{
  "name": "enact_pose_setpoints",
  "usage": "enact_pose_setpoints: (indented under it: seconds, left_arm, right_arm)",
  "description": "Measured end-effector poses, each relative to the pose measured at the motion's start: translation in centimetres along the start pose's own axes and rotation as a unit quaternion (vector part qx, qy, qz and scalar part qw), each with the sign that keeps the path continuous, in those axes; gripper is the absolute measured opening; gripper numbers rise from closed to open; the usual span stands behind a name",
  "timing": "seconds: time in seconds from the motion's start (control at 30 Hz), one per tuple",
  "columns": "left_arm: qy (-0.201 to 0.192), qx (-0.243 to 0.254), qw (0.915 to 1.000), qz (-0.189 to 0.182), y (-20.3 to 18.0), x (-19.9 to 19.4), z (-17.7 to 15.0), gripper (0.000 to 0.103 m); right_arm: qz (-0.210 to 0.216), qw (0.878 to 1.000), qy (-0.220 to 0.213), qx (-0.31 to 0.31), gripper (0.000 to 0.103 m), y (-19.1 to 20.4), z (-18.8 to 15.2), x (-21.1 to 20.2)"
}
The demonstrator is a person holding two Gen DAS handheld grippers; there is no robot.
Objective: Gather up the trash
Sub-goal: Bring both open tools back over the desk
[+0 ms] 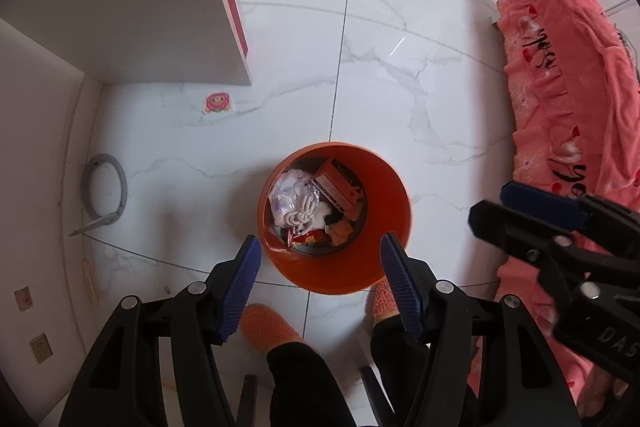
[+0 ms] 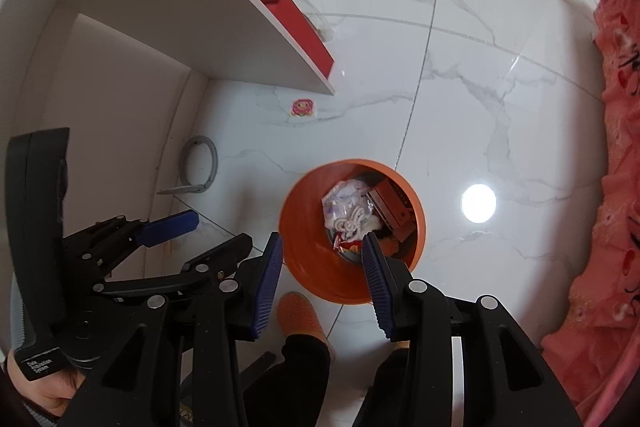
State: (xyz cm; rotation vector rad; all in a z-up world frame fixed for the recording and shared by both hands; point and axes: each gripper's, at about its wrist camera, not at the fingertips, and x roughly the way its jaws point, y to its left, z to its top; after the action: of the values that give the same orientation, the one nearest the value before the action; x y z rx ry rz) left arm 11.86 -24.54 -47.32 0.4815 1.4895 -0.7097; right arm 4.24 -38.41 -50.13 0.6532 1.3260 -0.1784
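An orange trash bin (image 1: pixel 344 271) stands on the white marble floor below me, also in the right wrist view (image 2: pixel 312 259). It holds crumpled plastic (image 1: pixel 286 193), a red carton (image 1: pixel 340 185) and snack wrappers (image 1: pixel 308 237). My left gripper (image 1: pixel 320 255) is open and empty, held above the bin's near rim. My right gripper (image 2: pixel 322 251) is open and empty above the bin as well; it shows at the right of the left wrist view (image 1: pixel 496 207). A pink sticker-like scrap (image 1: pixel 216 103) lies on the floor near the cabinet, also in the right wrist view (image 2: pixel 303 107).
A white cabinet (image 1: pixel 168 7) with a red panel stands at the left. A pink-covered sofa (image 1: pixel 568 87) runs along the right. A grey ring (image 1: pixel 105 191) leans by the wall. My orange slippers (image 1: pixel 268 327) are just behind the bin.
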Motion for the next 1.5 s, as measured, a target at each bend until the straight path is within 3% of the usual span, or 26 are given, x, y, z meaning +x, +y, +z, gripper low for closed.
enact_pose_setpoints:
  seconds: [0.33,0.47,0.53,0.57,0.7,0.9,1.13,1.33,1.5]
  left_arm:
    - [-0.081,0.006,0.9966,0.012,-1.9,-11.9,-1.7,0.063]
    - [-0.134,0.006,0.9907,0.021,-2.4,-18.1,-2.6,0.066]
    - [-0.166,0.003,0.9856,0.033,-2.4,-21.3,-3.2,0.078]
    - [-0.179,0.002,0.983,0.039,-2.4,-22.6,-3.4,0.078]
    - [-0.224,-0.016,0.9725,0.062,-1.3,-27.4,-4.6,0.078]
    - [-0.274,-0.057,0.9547,0.1,1.4,-32.3,-6.5,0.082]
    - [-0.303,-0.11,0.9373,0.133,5.1,-35.9,-8.9,0.083]
    - [-0.313,-0.155,0.9249,0.15,9.1,-38.1,-11.4,0.083]
    - [-0.305,-0.192,0.9184,0.162,13.6,-39.1,-13.1,0.083]
  right_arm:
    - [0.001,0.996,-0.074,-0.059,0.053,4.6,0.0,-12.8]
    - [0.011,0.99,-0.115,-0.079,0.057,6.7,-0.3,-19.1]
    - [0.019,0.987,-0.135,-0.09,0.065,8.0,-0.5,-22.2]
    - [0.022,0.985,-0.143,-0.094,0.07,8.5,-0.5,-23.3]
    - [0.034,0.976,-0.172,-0.128,0.074,11.8,-0.6,-27.6]
    - [0.059,0.961,-0.199,-0.183,0.079,17.0,-0.2,-30.9]
    - [0.082,0.942,-0.211,-0.246,0.079,24.0,0.1,-31.9]
    - [0.102,0.927,-0.208,-0.294,0.08,30.0,-0.3,-31.1]
    - [0.112,0.922,-0.203,-0.31,0.08,34.1,0.0,-29.9]
